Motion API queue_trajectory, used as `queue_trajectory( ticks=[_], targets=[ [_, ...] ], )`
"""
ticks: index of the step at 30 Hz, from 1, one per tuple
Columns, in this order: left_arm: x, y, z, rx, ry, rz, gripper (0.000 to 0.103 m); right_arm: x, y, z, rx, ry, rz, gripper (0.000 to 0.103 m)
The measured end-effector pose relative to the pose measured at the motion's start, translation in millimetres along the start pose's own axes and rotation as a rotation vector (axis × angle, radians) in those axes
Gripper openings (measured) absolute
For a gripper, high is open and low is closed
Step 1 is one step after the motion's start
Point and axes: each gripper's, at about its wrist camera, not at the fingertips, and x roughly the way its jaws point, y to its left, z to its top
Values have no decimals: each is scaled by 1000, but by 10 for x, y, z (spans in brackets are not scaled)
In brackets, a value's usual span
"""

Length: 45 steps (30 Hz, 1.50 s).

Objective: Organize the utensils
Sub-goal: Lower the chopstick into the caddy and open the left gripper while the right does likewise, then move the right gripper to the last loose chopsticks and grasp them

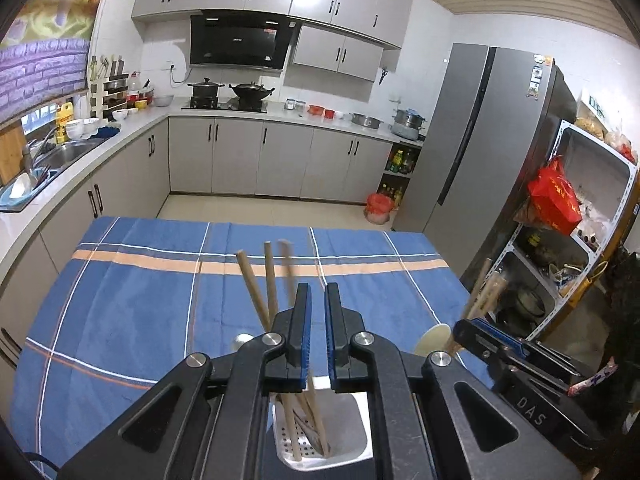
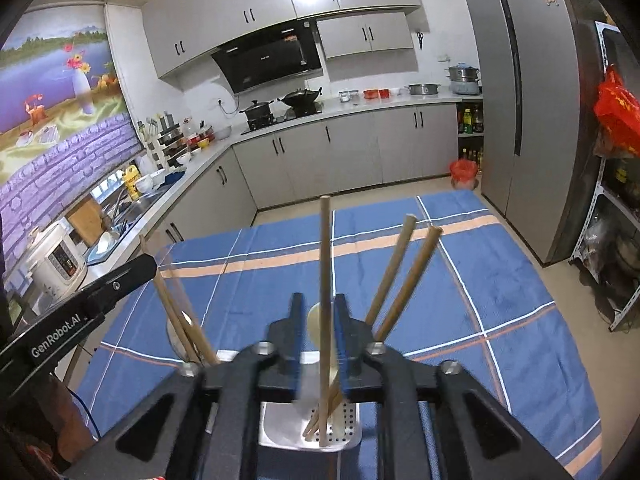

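Note:
A steel perforated utensil holder (image 1: pixel 320 440) stands on the blue checked tablecloth (image 1: pixel 140 300), right below both grippers; it also shows in the right wrist view (image 2: pixel 280 428). Wooden chopsticks (image 1: pixel 254 292) stand in its left compartment. My left gripper (image 1: pixel 318 320) is above the holder with jaws slightly apart and nothing between them. My right gripper (image 2: pixel 318 328) is above the right compartment, where chopsticks (image 2: pixel 404 276) and a pale spoon (image 2: pixel 314 320) stand. One chopstick (image 2: pixel 325 280) stands upright between its fingers, which are blurred.
The table (image 2: pixel 500 300) fills the near field. Behind it are kitchen counters (image 1: pixel 280 114) with pots, a sink (image 1: pixel 68 152) at left, a grey fridge (image 1: pixel 480 152) and a metal shelf rack (image 1: pixel 580 220) at right.

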Motion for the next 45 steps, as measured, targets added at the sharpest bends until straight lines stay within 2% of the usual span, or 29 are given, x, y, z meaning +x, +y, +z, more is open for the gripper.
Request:
queue_trajectory(
  ticks=[2,3,4,6,10,15,17,21,22,24,26,29,34,36,40,42,45],
  targets=[
    [-73,-24,-2,6,-4,3,9,-59,-22,3,1,-9,4,37],
    [-138,-41,-19,9,-7,10,16,-104,-23,10,0,-13,8,37],
    [-193,-52,-31,9,-11,16,27,-161,-28,11,0,-17,12,38],
    [-339,-70,-65,7,-29,26,41,-301,-54,-6,2,-26,27,45],
    [-687,-121,-171,13,-59,68,51,-604,-151,-130,12,-33,38,55],
    [-1046,-100,-416,-21,-27,103,53,-904,-416,-435,43,-8,0,56],
    [-1147,-103,-542,-32,-5,115,54,-1022,-581,-662,43,19,-47,61],
    [-1344,-123,-929,-65,49,135,54,-1087,-1057,-1259,89,208,-112,63],
    [-1369,-144,-1046,-67,66,140,54,-1089,-1161,-1454,88,267,-132,61],
    [-1399,-173,-1280,-68,106,147,54,-1093,-1278,-1722,77,330,-138,39],
    [-1388,-230,-1525,-71,167,141,54,-1089,-1305,-1961,64,383,-123,33],
    [-1389,-319,-1789,-73,223,125,54,-1055,-1273,-2154,35,409,-114,27],
    [-1517,-368,-2014,-64,238,134,54,-1028,-1195,-2213,30,416,-133,10],
    [-1582,-351,-2047,-65,231,144,54,-998,-1129,-2205,55,421,-116,8],
    [-1653,-291,-2098,-82,233,173,54,-890,-804,-2250,70,454,0,8],
    [-1645,-270,-2081,-94,239,181,54,-853,-715,-2263,60,461,27,8],
    [-1646,-262,-2091,-103,244,185,54,-862,-727,-2238,-3,431,-78,8]
  ],
)
